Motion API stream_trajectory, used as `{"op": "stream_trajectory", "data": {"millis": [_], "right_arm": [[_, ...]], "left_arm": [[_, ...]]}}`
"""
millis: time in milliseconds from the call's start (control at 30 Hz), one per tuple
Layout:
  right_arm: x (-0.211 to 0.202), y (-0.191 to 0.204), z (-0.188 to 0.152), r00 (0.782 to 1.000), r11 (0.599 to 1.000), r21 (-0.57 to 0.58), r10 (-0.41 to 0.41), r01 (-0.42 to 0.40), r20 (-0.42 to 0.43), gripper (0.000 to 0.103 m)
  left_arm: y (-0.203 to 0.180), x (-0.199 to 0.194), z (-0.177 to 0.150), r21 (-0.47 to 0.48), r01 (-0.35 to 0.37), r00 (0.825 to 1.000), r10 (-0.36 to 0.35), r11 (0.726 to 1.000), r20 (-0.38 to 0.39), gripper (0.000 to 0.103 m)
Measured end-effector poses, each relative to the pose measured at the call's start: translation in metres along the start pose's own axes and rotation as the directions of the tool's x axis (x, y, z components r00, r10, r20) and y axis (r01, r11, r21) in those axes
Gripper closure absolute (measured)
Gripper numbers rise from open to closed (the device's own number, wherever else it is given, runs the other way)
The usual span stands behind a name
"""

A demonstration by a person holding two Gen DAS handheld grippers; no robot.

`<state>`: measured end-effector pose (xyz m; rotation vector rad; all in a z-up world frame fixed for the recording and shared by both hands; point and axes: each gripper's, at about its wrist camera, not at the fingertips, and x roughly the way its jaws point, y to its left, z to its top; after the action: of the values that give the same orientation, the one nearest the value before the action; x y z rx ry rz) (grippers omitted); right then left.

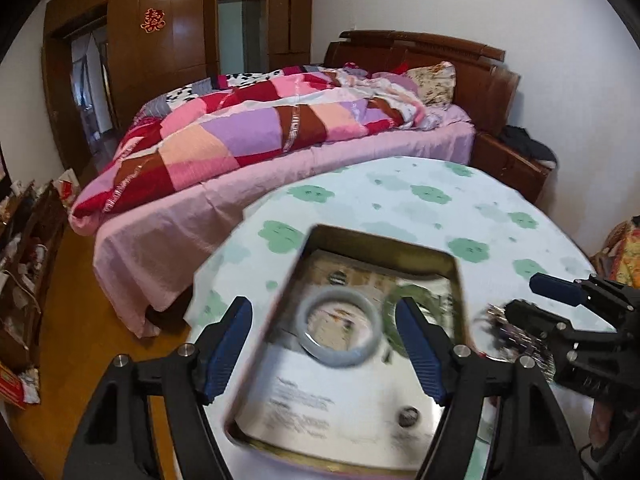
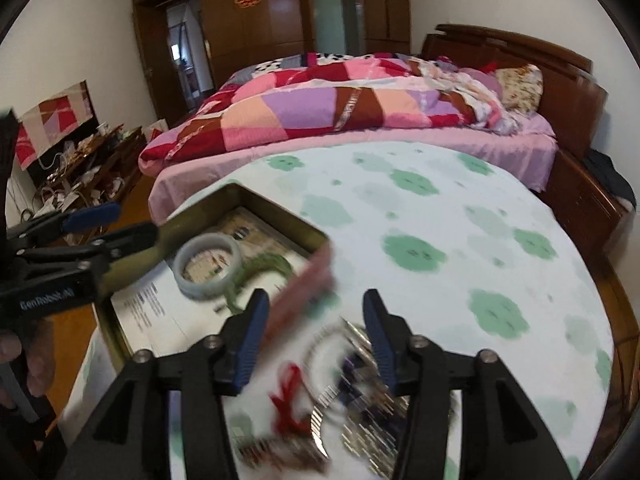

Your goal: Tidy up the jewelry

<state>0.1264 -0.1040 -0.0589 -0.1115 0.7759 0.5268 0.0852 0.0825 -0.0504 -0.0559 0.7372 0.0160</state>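
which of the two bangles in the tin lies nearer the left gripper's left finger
The pale grey bangle. It lies in the middle of the tin, while the green bangle sits further right, partly hidden behind the other finger of the left gripper.

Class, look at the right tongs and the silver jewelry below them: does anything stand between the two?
Nothing visible does. The right tongs hang open directly over the silver jewelry on the table; the tin box lies off to their left.
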Motion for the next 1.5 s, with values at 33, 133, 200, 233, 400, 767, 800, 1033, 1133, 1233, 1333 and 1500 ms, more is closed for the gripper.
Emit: {"op": "stream_trajectory", "data": {"millis": [33,133,200,233,400,767,800,1033,1133,1233,1333,1500], "right_arm": [[-0.004,-0.004,-0.004,1.000,1.000,0.006,-0.006,0.006,0.000,0.047],[-0.020,-0.023,-0.022,1.000,0.999,0.045,-0.024,0.024,0.001,0.044],[-0.027,-0.033,-0.033,1.000,0.997,0.071,-0.031,0.031,0.002,0.042],[-0.031,-0.037,-0.039,0.999,0.996,0.077,-0.036,0.036,0.001,0.042],[-0.035,-0.044,-0.068,0.998,0.994,0.096,-0.050,0.053,-0.028,0.042],[-0.008,-0.005,-0.075,0.995,0.998,-0.038,0.043,-0.047,-0.092,0.042],[-0.003,-0.001,-0.074,0.993,0.997,-0.053,0.043,-0.049,-0.107,0.042],[0.009,0.004,-0.075,0.988,0.994,-0.065,0.073,-0.083,-0.138,0.067],[0.003,0.007,-0.078,0.988,0.992,-0.071,0.092,-0.101,-0.125,0.080],[-0.001,0.010,-0.081,0.989,0.992,-0.080,0.091,-0.100,-0.116,0.082],[-0.004,0.012,-0.084,0.990,0.991,-0.083,0.092,-0.101,-0.104,0.084],[-0.020,0.007,-0.084,0.996,0.995,-0.063,0.081,-0.083,-0.044,0.086]], "left_arm": [[-0.003,-0.002,-0.003,0.000,0.004,1.000,-0.004,1.000,0.002,0.029],[-0.020,-0.010,-0.013,0.015,0.036,0.999,-0.036,0.999,0.004,0.029],[-0.034,-0.013,-0.018,0.036,0.054,0.999,-0.054,0.998,0.000,0.029],[-0.039,-0.015,-0.019,0.046,0.058,0.998,-0.058,0.997,-0.001,0.029],[-0.067,-0.019,-0.033,0.090,0.082,0.997,-0.082,0.993,-0.003,0.029],[-0.050,-0.009,-0.043,0.013,0.022,0.999,-0.022,1.000,-0.027,0.029],[-0.048,-0.009,-0.043,0.006,0.022,0.999,-0.022,1.000,-0.027,0.029],[-0.056,-0.012,-0.045,0.028,0.024,1.000,-0.024,0.999,-0.016,0.029],[-0.056,-0.013,-0.046,0.030,0.021,1.000,-0.021,0.999,-0.016,0.029],[-0.056,-0.014,-0.045,0.028,0.018,1.000,-0.018,0.999,-0.015,0.029],[-0.056,-0.016,-0.045,0.031,0.014,1.000,-0.014,0.999,-0.006,0.029],[-0.057,-0.020,-0.043,0.036,0.016,1.000,-0.016,0.999,0.006,0.029]]}}
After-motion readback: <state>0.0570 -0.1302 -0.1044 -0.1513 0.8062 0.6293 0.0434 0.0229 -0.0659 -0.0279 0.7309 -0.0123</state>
